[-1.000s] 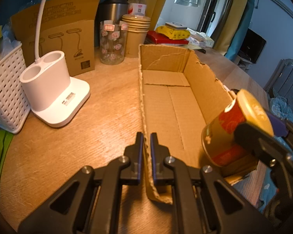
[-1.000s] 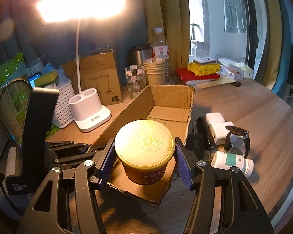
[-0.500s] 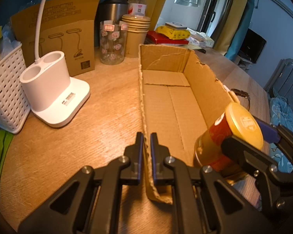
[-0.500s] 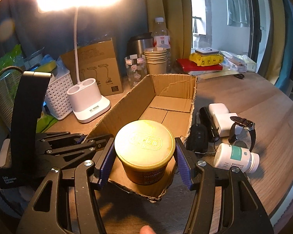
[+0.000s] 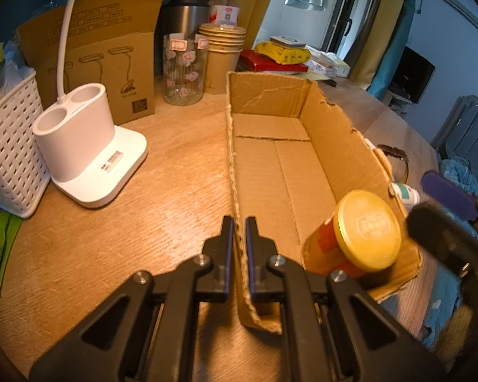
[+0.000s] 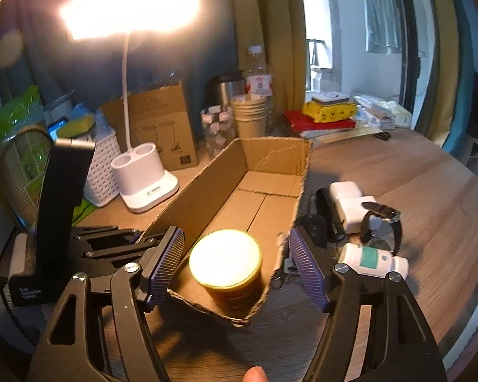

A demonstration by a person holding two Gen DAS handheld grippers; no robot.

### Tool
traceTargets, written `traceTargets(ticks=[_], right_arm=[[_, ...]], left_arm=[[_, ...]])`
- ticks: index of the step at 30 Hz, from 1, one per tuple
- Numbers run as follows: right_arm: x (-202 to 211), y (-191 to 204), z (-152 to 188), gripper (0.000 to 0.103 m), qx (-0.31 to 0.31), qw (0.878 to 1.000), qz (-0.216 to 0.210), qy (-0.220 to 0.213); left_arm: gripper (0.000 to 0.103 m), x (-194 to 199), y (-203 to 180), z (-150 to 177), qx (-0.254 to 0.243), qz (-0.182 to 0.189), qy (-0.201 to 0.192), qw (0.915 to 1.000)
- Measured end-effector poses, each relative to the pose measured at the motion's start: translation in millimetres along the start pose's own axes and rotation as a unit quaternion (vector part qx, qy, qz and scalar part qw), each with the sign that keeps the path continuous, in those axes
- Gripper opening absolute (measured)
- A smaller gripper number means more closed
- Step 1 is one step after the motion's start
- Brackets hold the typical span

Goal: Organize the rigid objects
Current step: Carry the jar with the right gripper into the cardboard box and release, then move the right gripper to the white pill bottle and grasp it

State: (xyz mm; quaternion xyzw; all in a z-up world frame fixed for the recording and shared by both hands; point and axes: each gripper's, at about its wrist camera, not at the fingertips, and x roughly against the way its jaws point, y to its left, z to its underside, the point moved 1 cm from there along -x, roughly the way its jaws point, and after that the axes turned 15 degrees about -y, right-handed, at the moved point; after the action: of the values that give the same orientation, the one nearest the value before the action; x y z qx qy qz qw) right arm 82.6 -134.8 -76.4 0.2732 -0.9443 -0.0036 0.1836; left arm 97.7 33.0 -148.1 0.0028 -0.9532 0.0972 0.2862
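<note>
An open cardboard box (image 5: 283, 165) lies on the wooden table. My left gripper (image 5: 238, 238) is shut on the box's left wall near its front corner. A yellow-lidded jar (image 5: 360, 238) stands inside the box at its near end; it also shows in the right wrist view (image 6: 226, 261). My right gripper (image 6: 239, 264) is open, its blue pads (image 6: 167, 261) apart on either side of the jar and above it, not touching it. A white pill bottle (image 6: 372, 258), a wristwatch (image 6: 382, 222), white chargers (image 6: 350, 203) and a black device (image 6: 325, 213) lie right of the box.
A white lamp base (image 5: 86, 146), a white basket (image 5: 6, 159), a lamp carton (image 5: 102, 63), a glass jar (image 5: 183, 67), paper cups (image 5: 223, 54) and a steel flask (image 5: 181, 19) stand left and behind the box. Books (image 5: 277, 60) lie at the back.
My right gripper brought the jar down into the box's near end, opened and let it go. My left gripper has stayed clamped on the box wall.
</note>
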Motion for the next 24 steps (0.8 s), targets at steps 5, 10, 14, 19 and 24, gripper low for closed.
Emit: traceTargets(ticks=[5,10,14,19,24], right_arm=[[15,-13,-11,0.073,-0.011,0.999,0.020,-0.028],[28,-32,-16,0.076,-0.001,0.996,0.073,-0.059],[34,-50,-17,0.076,-0.009,0.994,0.095,-0.060],[38,-70,-15,0.076,-0.017,0.991,0.121,-0.056],[42,-85,-10,0.076,-0.024,0.988,0.143,-0.051]], left_arm=[[0.007,0,2,0,0.000,0.000,0.000,1.0000],[0.007,0,1,-1,-0.001,0.000,-0.001,1.0000],[0.007,0,1,0,0.000,0.000,0.000,1.0000],[0.007,0,1,0,0.000,0.000,0.000,1.0000],[0.007,0,1,-1,0.000,0.000,0.000,1.0000]])
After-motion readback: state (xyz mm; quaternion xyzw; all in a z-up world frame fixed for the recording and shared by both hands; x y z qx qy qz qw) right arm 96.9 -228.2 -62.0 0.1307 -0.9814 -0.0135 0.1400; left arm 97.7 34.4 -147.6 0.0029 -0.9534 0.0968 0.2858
